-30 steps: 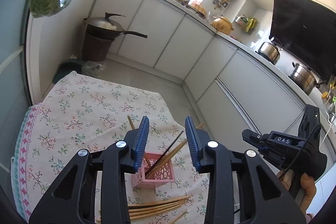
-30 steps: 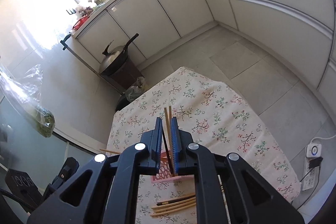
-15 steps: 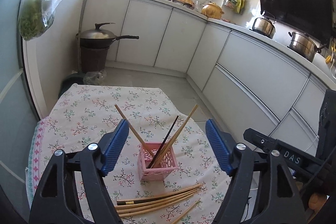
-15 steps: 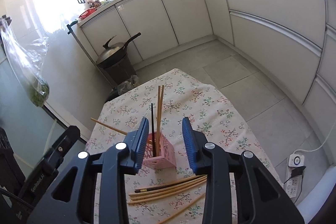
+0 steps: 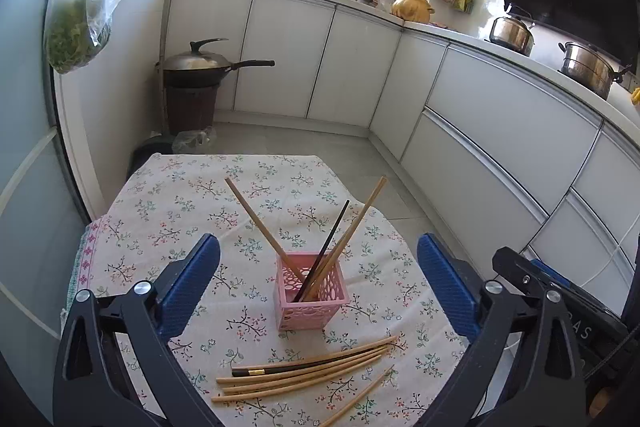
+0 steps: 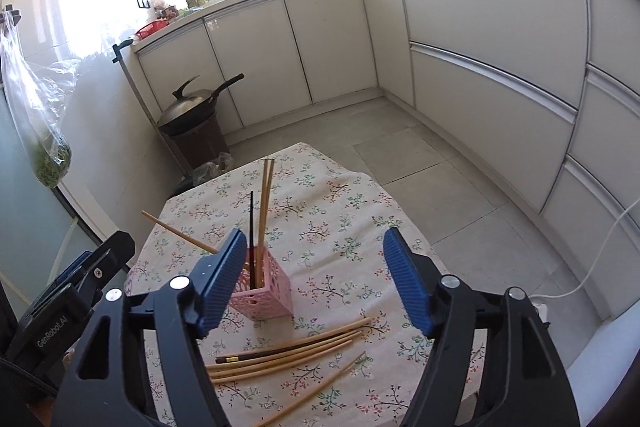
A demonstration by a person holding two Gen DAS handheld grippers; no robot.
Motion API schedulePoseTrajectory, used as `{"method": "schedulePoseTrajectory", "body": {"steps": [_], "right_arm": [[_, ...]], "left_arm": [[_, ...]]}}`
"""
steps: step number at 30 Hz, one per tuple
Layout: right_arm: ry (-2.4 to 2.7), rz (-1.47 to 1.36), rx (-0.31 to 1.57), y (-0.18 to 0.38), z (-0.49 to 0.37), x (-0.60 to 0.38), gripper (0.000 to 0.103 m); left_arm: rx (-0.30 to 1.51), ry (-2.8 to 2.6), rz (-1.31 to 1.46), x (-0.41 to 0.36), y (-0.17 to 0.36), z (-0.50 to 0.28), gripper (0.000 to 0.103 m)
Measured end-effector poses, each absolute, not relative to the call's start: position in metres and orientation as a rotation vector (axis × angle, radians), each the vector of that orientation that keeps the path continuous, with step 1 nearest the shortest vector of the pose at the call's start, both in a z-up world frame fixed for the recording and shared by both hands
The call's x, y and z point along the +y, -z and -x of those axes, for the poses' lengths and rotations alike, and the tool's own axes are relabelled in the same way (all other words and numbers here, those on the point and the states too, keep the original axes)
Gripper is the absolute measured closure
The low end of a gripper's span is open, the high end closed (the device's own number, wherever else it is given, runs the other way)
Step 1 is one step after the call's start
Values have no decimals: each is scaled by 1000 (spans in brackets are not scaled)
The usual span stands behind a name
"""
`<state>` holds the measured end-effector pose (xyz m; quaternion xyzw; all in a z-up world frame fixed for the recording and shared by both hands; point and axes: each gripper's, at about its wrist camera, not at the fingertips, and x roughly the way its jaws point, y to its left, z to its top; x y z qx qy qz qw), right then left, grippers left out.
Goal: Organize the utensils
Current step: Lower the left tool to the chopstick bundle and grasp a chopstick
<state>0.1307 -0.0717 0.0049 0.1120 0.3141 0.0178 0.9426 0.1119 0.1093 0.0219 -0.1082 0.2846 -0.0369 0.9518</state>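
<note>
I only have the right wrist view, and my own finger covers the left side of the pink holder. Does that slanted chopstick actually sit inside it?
Observer: Yes. In the left wrist view, the slanted chopstick runs down into the pink holder and ends near its left wall.
Operator: And the left gripper? I see only its body.
Observer: The left gripper is open. Its fingers are wide apart and empty, and the holder shows between them.
</note>
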Motion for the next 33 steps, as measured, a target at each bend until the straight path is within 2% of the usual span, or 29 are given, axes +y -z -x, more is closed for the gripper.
{"method": "schedulePoseTrajectory", "body": {"steps": [6, 14, 19, 28, 33], "right_arm": [[21, -222, 640, 0, -125, -81, 15], [18, -236, 639, 6, -109, -95, 12], [-25, -254, 654, 25, -68, -115, 9], [16, -299, 918, 106, -20, -155, 8], [31, -425, 940, 114, -19, -178, 8]], "left_arm": [[596, 71, 205, 107, -18, -109, 7], [645, 90, 159, 100, -9, -110, 7], [820, 171, 113, 85, 21, -127, 7], [1206, 442, -40, 18, 110, -140, 7], [1374, 532, -102, -18, 157, -148, 7]]}}
